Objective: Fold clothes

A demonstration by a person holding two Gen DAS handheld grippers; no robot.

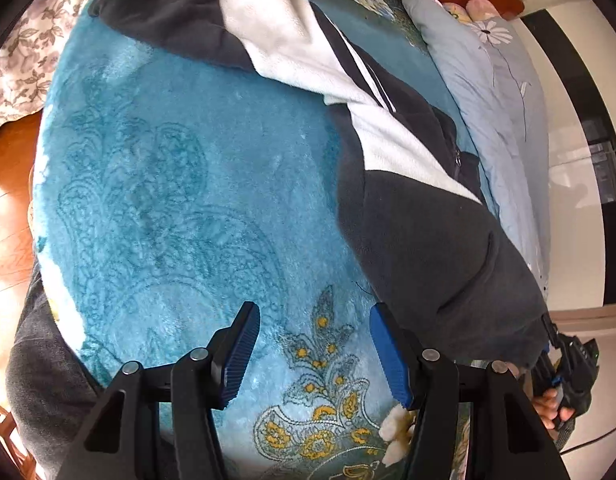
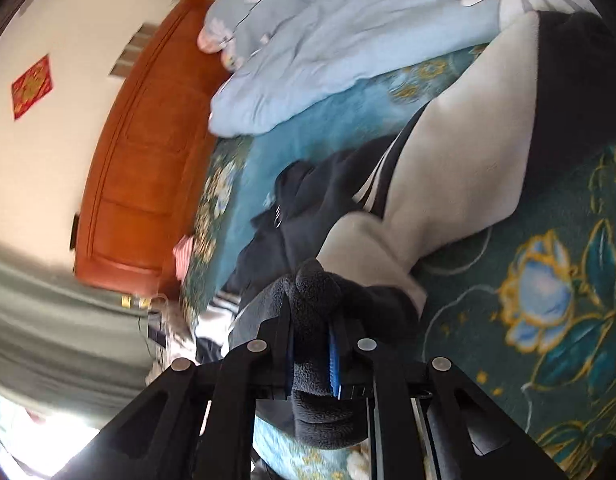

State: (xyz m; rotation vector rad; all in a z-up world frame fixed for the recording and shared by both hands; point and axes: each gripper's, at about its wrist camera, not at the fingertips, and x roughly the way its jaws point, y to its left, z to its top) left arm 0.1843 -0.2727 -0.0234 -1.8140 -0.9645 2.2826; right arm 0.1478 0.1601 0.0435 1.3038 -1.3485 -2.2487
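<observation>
Bright daylight is cast across the teal blanket (image 1: 168, 184), with washed-out glare at the lower-left edges. Strong fisheye bending and black corners are seen. The wooden headboard (image 2: 148, 148) side is smeared by motion blur.

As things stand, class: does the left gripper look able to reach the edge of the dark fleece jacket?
Probably yes. The left gripper is open over bare teal blanket, and the dark fleece jacket lies just beside its right finger with nothing between. The right gripper already clamps another part.
</observation>
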